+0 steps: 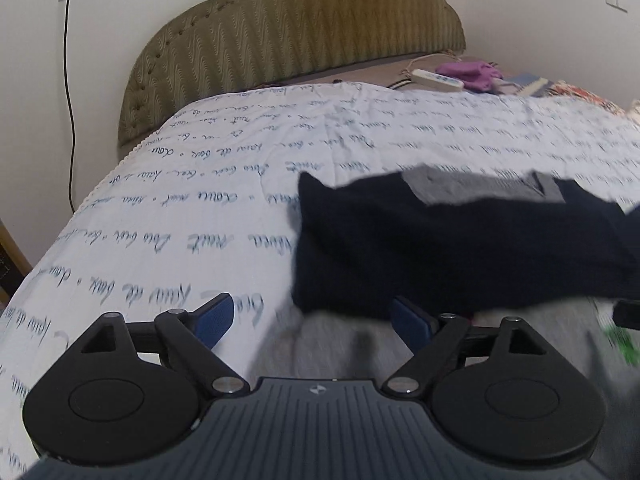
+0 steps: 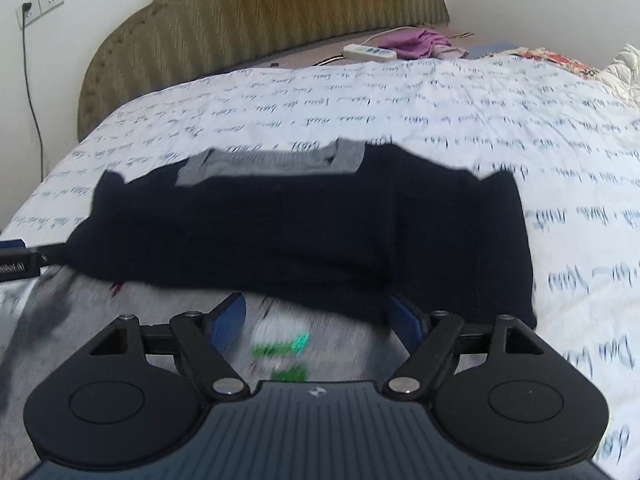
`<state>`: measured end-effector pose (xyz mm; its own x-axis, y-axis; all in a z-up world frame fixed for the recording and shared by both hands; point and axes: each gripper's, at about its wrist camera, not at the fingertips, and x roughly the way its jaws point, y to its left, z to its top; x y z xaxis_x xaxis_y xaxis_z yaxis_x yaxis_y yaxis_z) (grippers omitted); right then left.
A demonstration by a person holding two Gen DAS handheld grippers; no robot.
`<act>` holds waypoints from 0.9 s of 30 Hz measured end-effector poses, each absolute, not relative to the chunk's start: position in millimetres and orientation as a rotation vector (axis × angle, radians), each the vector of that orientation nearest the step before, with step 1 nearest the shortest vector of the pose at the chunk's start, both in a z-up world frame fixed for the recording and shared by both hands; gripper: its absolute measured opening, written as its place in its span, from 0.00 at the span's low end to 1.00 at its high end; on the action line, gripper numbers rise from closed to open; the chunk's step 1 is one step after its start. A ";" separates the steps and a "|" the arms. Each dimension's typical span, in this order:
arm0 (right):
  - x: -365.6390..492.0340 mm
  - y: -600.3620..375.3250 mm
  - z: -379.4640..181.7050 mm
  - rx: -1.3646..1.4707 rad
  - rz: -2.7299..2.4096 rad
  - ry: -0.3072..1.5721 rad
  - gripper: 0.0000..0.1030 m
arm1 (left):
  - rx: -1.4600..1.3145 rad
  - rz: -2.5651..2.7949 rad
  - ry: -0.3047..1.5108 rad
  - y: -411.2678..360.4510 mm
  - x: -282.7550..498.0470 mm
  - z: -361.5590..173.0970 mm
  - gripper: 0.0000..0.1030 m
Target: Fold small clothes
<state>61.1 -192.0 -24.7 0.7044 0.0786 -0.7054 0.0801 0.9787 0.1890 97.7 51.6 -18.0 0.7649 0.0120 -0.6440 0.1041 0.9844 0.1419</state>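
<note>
A dark navy garment (image 1: 460, 248) (image 2: 280, 232) with a grey collar part (image 1: 460, 188) (image 2: 272, 162) lies folded across the bed. Its near edge rests on a grey garment (image 1: 340, 348) (image 2: 80, 312) with a green print (image 2: 288, 344). My left gripper (image 1: 311, 304) stands open at the navy garment's near left corner, and nothing is between its blue pads. My right gripper (image 2: 316, 300) is open at the near edge further right, over the green print, gripping nothing. In the right wrist view, the left gripper's finger (image 2: 16, 264) shows at the left edge.
The bed is covered by a white sheet with blue script (image 1: 200, 208) (image 2: 520, 128). An olive padded headboard (image 1: 300, 32) stands at the back. A white power strip (image 2: 370, 53), a purple cloth (image 2: 416, 42) and a floral cloth (image 2: 560, 60) lie at the far right. A cable (image 1: 70, 100) hangs from a wall socket.
</note>
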 end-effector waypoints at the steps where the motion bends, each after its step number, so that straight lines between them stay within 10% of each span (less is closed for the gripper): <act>1: 54.9 -189.6 -24.8 0.217 0.006 0.790 0.77 | 0.180 -0.051 0.700 49.4 90.2 -18.8 0.86; 27: -46.7 -153.1 -31.2 0.202 0.037 0.795 0.81 | 0.204 -0.048 0.749 32.7 -20.1 -43.0 0.90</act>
<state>-46.7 -153.1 -31.2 0.7004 0.1085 -0.7055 0.0434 0.9801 0.1939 -20.1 32.7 -43.0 0.7324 0.0292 -0.6803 0.1162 0.9791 0.1671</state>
